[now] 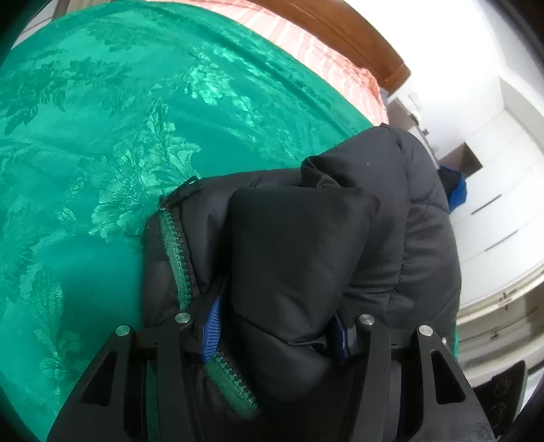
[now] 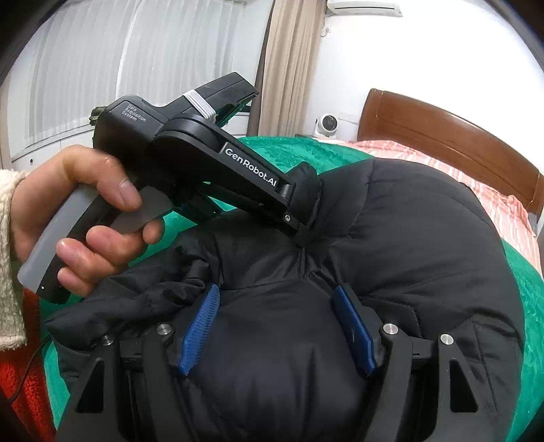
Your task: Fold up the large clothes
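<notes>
Green bedspread [image 1: 102, 136] under our black jacket [image 2: 391, 238], left tongs [image 1: 275, 326] clamping its folded edge, right tongs [image 2: 275, 326] pinching a padded bulge.

Your left gripper [image 1: 277, 326], black frame with blue ribbed pads, grips a thick fold of the black quilted puffer jacket [image 1: 306, 238]. Its green zipper [image 1: 176, 251] runs beside the left pad. Underneath lies a green floral damask bedspread [image 1: 102, 136]; beyond, a pink striped sheet [image 1: 326, 57] and brown wooden headboard [image 1: 357, 30].
</notes>
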Demonstrator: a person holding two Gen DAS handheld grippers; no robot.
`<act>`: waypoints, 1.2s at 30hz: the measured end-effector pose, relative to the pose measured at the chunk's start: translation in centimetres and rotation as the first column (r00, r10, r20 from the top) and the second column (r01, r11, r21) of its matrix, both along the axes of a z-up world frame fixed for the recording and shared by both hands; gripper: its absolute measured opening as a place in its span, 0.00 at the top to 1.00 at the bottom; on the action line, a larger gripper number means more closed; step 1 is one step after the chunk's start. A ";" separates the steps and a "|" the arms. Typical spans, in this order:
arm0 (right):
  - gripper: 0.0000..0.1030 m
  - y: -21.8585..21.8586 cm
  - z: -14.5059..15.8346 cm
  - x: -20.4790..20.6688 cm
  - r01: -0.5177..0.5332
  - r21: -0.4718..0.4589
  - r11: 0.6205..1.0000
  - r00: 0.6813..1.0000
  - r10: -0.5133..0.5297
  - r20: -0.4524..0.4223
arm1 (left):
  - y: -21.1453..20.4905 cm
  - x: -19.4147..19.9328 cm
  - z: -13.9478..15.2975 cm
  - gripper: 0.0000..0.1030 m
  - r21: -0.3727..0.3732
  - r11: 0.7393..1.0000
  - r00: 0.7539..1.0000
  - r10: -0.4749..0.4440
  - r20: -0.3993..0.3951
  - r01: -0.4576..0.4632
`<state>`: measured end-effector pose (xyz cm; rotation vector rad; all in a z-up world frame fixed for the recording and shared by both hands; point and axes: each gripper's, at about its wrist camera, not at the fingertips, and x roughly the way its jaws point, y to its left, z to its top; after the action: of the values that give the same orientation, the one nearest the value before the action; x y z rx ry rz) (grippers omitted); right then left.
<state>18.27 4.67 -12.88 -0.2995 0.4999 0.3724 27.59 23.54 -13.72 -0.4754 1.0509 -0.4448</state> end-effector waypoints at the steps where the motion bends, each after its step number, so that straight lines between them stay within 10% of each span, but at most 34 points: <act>1: 0.32 0.0 0.1 0.0 0.002 -0.002 1.000 1.000 -0.002 -0.003 | 0.0 0.0 0.0 0.45 0.004 1.000 1.000 -0.001 -0.003 0.001; 20: 0.33 4.0 4.2 -2.3 0.018 0.048 0.999 0.999 -0.016 -0.031 | -1.4 1.1 0.6 0.43 0.067 0.998 0.999 0.012 -0.036 -0.010; 36: 0.30 8.3 0.2 -1.1 -0.020 -0.145 0.989 1.000 0.017 -0.025 | -0.5 -0.5 0.6 0.36 0.045 0.996 0.997 0.073 0.018 -0.074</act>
<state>17.21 12.99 -12.73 -0.4409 0.5489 0.3586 27.12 23.01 -13.08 -0.4679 1.0219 -0.3582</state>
